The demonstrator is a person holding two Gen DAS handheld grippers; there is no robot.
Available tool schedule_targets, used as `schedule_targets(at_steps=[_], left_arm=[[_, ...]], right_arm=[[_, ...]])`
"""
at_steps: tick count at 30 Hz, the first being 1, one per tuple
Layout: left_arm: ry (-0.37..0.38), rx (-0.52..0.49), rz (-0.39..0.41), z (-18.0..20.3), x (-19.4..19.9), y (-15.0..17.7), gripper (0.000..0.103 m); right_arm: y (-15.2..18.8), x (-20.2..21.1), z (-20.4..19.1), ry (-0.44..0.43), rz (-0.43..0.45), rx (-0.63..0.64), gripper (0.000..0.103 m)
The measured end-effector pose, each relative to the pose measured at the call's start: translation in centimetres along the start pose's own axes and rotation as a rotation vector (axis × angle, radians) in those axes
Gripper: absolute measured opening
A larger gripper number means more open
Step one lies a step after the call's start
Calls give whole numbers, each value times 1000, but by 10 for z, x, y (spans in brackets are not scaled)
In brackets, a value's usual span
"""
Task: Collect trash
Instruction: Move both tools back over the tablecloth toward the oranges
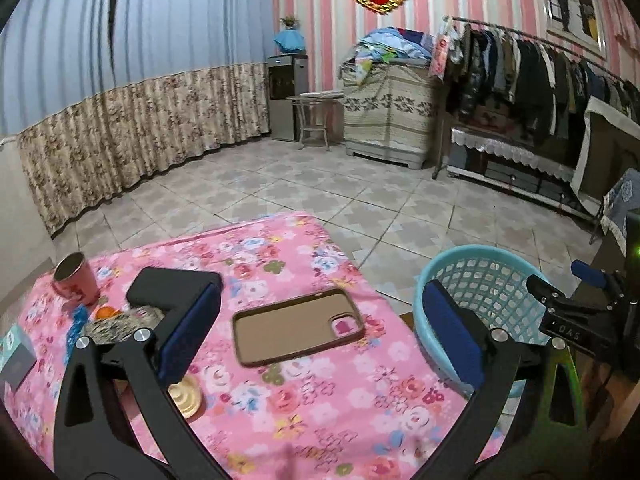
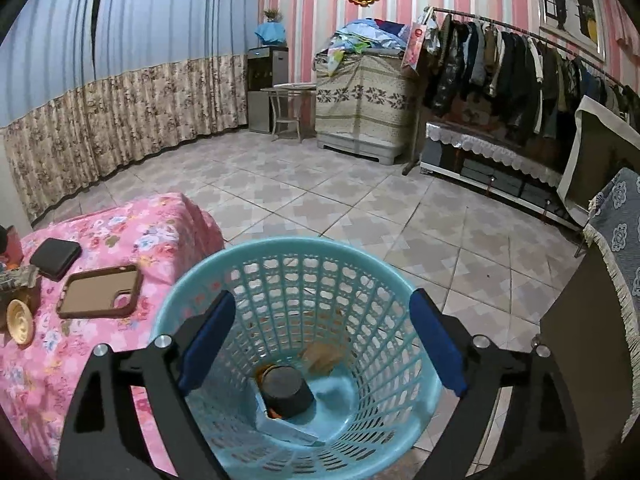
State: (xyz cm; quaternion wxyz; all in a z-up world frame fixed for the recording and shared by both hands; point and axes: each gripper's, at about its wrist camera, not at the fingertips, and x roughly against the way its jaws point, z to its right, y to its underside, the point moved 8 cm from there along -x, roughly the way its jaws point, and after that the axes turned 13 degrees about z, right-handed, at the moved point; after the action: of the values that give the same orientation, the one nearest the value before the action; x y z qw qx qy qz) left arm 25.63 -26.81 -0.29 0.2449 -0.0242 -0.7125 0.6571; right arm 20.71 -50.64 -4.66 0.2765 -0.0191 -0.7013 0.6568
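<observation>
1. Right hand-held gripper [image 2: 320, 344] hangs over the blue basket [image 2: 192, 300], jaws wide apart, holding nothing.
2. Basket sits on the floor just beside the desk [image 1: 320, 420]. Inside: a dark round container [image 2: 286, 390], a brownish scrap [image 2: 322, 356], a paper piece [image 2: 288, 432]. So part of the trash looks collected.
3. Left hand-held gripper [image 1: 320, 336] over the desk, wide open, empty.
4. Likely left on the desk: crumpled wrapper [image 1: 116, 326], orange bit [image 1: 106, 313], round gold lid [image 1: 185, 398].
5. Phone case [image 1: 298, 326], black pouch [image 1: 172, 282], pink cup [image 1: 76, 280] probably stay.
</observation>
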Motion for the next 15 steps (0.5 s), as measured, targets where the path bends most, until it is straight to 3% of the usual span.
schedule_targets(at_steps=[3,9,15], left_arm=[[-40,-6,27,-18,19,0,98],[-105,-4,58,-58,59,-1,98],[-183,-8,51,-111,92,11,98]], right_arm=[[-9,20,-17,-28,36,15,95],[-20,51,-54,-105,66,15,95],[-24,77,-116,-189,88,45,95]])
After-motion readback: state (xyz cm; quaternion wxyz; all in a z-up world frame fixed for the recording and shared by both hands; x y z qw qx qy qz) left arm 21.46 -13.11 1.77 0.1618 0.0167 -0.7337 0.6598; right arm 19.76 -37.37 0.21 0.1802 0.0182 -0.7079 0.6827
